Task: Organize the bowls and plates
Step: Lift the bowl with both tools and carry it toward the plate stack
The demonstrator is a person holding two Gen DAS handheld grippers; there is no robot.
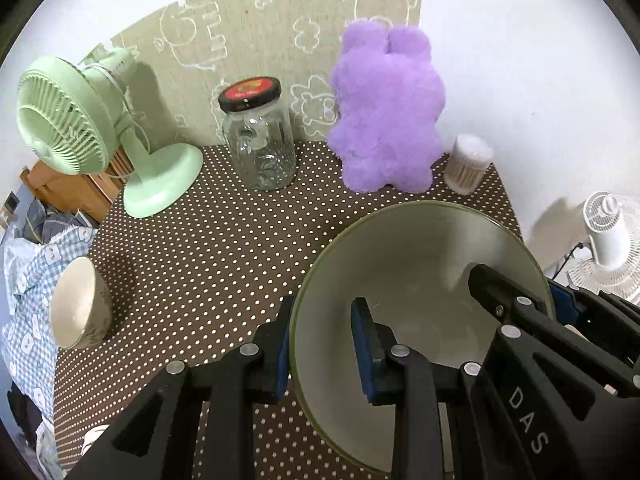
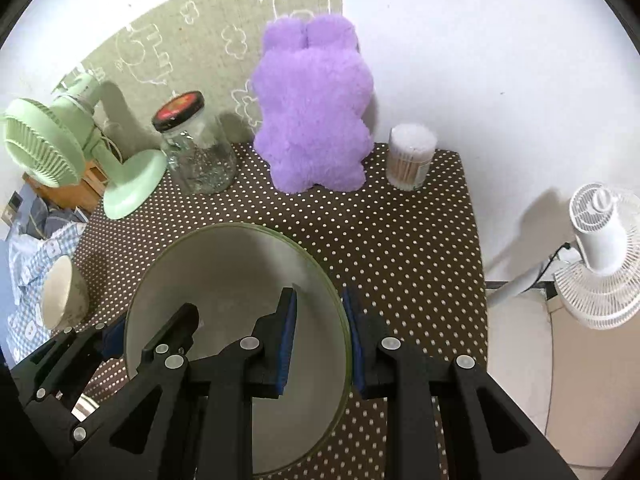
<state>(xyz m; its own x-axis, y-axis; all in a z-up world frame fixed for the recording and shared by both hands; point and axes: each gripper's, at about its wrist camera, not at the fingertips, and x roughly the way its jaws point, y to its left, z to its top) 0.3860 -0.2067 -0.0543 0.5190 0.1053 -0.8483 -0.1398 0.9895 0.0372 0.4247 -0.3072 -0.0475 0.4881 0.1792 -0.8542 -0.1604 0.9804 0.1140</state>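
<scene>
At the far left of the left wrist view, a small bowl (image 1: 78, 304) lies tipped on its side at the edge of the dotted brown surface (image 1: 208, 264), its pale inside turned toward the checked blue cloth (image 1: 28, 280) beyond. Above it, in the upper left, a green desk fan (image 1: 80, 120) stands on the surface. Toward the upper middle come a glass jar (image 1: 260, 136) with a black and red lid, then a purple plush toy (image 1: 386, 108) leaning on the wall, then a clear tub of cotton swabs (image 1: 468, 164).

In the lower middle, the left gripper (image 1: 324, 348) has its jaws narrowed onto the left rim of the large green-edged bowl (image 1: 420, 264), one blue pad outside the wall and one inside. The bowl is tilted and fills the lower right of this view. The right gripper (image 1: 520, 308) reaches in from the lower right, its inner finger inside the bowl.

In the right wrist view, the large bowl (image 2: 224, 264) sits at lower left. The right gripper (image 2: 320, 340) pinches its right rim between the blue pads, jaws narrow. The left gripper (image 2: 148, 332) grips the opposite rim. A white standing fan (image 2: 604, 256) stands on the floor at far right.
</scene>
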